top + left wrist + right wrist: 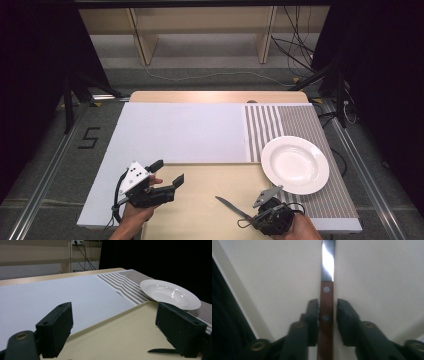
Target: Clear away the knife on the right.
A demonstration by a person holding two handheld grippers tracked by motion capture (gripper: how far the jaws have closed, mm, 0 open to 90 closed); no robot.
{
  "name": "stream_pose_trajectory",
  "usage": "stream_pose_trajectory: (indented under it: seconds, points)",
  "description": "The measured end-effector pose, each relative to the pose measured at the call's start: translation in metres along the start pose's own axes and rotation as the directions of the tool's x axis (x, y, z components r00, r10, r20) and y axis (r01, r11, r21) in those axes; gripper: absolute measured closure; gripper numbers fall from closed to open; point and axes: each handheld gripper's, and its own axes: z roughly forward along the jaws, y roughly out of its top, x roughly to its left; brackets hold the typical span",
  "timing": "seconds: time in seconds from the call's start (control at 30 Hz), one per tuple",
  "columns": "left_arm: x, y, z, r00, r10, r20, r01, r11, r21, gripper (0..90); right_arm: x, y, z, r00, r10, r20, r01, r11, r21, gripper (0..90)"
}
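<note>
A knife with a brown riveted wooden handle and a steel blade lies flat on the beige board, blade pointing away to the left. My right gripper straddles the handle. The left pad sits against the wood and a thin gap shows at the right pad, so the jaws are open around it. In the high view the right gripper is at the board's near edge. My left gripper hovers over the board's left side, open wide with nothing between its jaws. The knife tip shows past its right jaw.
A white deep plate rests on a striped placemat to the right of the board, also seen in the left gripper view as the plate. A white sheet covers the table behind the board. Shelving and cables stand beyond the far edge.
</note>
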Motion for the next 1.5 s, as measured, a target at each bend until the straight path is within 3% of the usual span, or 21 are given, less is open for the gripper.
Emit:
stream_pose_trajectory:
  seconds: [0.1, 0.17, 0.23, 0.27, 0.5, 0.63, 0.9, 1.17, 1.4, 1.5]
  points:
    - [0.0, 0.0, 0.0, 1.0, 0.001, 0.002, -0.001, 1.0, 0.001, 14.3, -0.002, 0.002, -0.008, 1.0, 0.002, -0.006, -0.003, 0.999, -0.047, 58.0]
    - [0.0, 0.0, 0.001, 1.0, 0.001, 0.002, -0.001, 1.0, 0.002, 14.3, -0.003, 0.004, -0.012, 1.0, 0.003, 0.003, -0.003, 0.996, -0.092, 58.3]
    - [0.0, 0.0, 0.001, 1.0, 0.0, 0.001, 0.0, 1.0, -0.001, 14.3, -0.003, 0.005, -0.015, 0.9998, -0.018, 0.009, 0.019, 0.99, -0.139, 60.9]
    - [0.0, 0.0, 0.001, 1.0, 0.0, 0.001, 0.0, 1.0, -0.001, 14.3, -0.002, 0.006, -0.016, 1.0, -0.005, 0.006, 0.006, 0.989, -0.145, 64.2]
    - [0.0, 0.0, 0.001, 1.0, 0.001, 0.003, -0.001, 1.0, 0.0, 14.3, 0.008, 0.011, -0.011, 0.993, -0.115, 0.028, 0.118, 0.973, -0.2, 78.0]
    - [0.0, 0.0, 0.0, 0.9999, 0.001, 0.011, -0.001, 1.0, -0.004, 14.3, 0.012, 0.014, -0.003, 0.987, -0.154, 0.045, 0.159, 0.974, -0.16, 84.8]
    - [-0.001, 0.0, 0.001, 1.0, 0.002, 0.009, -0.002, 1.0, -0.003, 14.3, 0.017, 0.017, 0.008, 0.9794, -0.201, 0.017, 0.202, 0.973, -0.113, 89.8]
    - [-0.001, 0.0, 0.0, 1.0, 0.005, 0.009, -0.005, 1.0, -0.002, 14.3, 0.018, 0.017, 0.015, 0.9797, -0.2, 0.018, 0.2, 0.978, -0.063, 90.0]
    - [-0.001, 0.0, 0.0, 1.0, 0.006, 0.008, -0.006, 1.0, -0.003, 14.3, 0.016, 0.016, 0.015, 0.9823, -0.186, 0.021, 0.187, 0.98, -0.062, 90.0]
    - [-0.001, 0.0, 0.0, 1.0, 0.005, 0.008, -0.005, 1.0, -0.003, 14.3, 0.014, 0.016, 0.015, 0.979, -0.202, 0.028, 0.203, 0.978, -0.048, 90.0]
